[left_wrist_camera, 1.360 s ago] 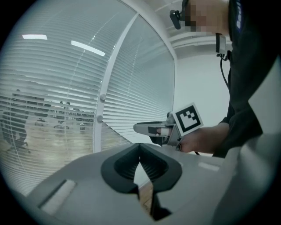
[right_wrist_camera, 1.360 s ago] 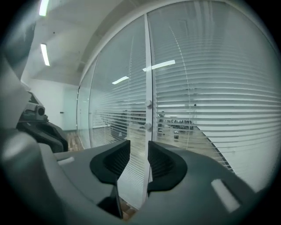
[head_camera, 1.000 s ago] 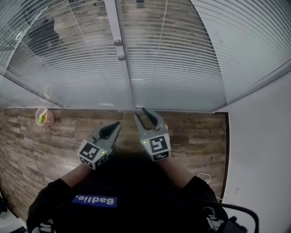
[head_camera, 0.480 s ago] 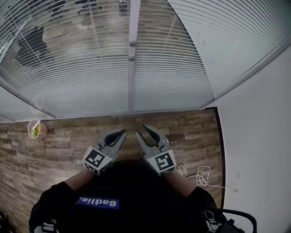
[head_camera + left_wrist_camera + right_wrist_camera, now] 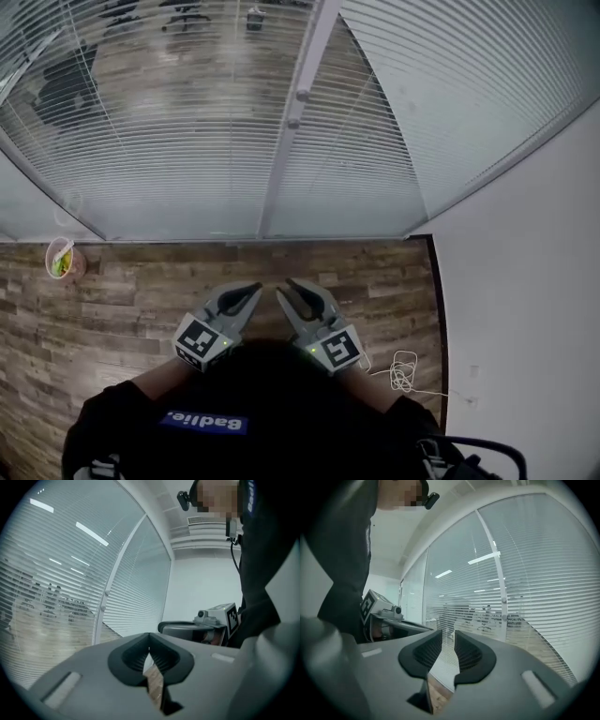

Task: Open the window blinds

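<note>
While both claws hovered low in front of the person's dark top (image 5: 253, 412), the window blinds (image 5: 187, 141) hung lowered across the glass ahead, well apart from either claw and touched by neither. Their thin horizontal slats ran from the top of the head view down to the sill line, and an office with chairs showed dimly through them. A white post (image 5: 295, 112) split the blinds into two panels, with two small round knobs (image 5: 302, 96) one above the other on it. The left claw (image 5: 251, 291) pointed toward the foot of the window with its jaws pressed together at the tips, and the left gripper view (image 5: 150, 651) showed nothing between them. The right claw (image 5: 286, 287) sat just beside it, and its jaws had just been closing; the right gripper view (image 5: 448, 641) showed them narrow, with a slim gap and nothing in it. Each claw carried its marker cube, the left one (image 5: 199, 339) and the right one (image 5: 339, 349) facing up near the person's wrists. Below them lay a wood-plank floor (image 5: 122, 291), where a small cup (image 5: 60, 260) with something green in it stood near the glass at the left, and a white cable (image 5: 403, 370) lay coiled near the white wall (image 5: 525, 309) at the right.
</note>
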`<state>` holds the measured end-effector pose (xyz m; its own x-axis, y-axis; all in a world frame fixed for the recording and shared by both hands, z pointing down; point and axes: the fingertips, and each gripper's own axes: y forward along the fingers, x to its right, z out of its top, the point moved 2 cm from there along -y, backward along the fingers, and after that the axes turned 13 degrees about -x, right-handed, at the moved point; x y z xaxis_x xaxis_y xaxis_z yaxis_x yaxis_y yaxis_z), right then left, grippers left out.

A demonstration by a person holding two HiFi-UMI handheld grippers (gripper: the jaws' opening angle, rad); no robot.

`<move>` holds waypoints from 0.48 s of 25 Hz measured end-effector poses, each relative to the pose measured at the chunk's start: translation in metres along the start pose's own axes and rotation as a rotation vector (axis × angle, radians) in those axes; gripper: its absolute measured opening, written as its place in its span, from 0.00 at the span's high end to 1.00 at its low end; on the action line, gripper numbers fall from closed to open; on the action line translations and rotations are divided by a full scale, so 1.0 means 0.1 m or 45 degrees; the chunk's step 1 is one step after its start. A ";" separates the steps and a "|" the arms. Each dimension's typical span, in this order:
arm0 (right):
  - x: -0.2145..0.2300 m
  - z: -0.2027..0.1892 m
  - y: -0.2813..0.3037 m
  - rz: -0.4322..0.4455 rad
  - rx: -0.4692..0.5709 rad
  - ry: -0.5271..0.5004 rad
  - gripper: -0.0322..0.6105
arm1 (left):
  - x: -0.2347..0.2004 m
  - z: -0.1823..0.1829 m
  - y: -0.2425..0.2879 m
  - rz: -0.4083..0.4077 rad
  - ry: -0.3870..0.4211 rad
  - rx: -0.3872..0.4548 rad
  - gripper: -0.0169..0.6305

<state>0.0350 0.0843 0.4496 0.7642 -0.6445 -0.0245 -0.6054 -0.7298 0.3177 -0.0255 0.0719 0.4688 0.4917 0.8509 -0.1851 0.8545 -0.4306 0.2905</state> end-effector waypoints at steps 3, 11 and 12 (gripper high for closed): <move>-0.01 0.03 -0.01 0.098 0.075 -0.007 0.83 | -0.01 0.04 -0.02 0.060 0.010 0.029 0.97; 0.36 0.00 -0.40 0.179 0.213 0.052 0.84 | 0.30 0.19 0.34 0.107 0.097 -0.007 0.97; 0.38 -0.04 -0.41 0.188 0.212 0.056 0.84 | 0.32 0.17 0.38 0.112 0.107 -0.018 0.97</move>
<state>0.0896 0.0906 0.4398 0.6713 -0.7393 0.0532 -0.7370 -0.6582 0.1537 0.0250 0.0777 0.4583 0.5486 0.8324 -0.0786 0.8056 -0.5012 0.3159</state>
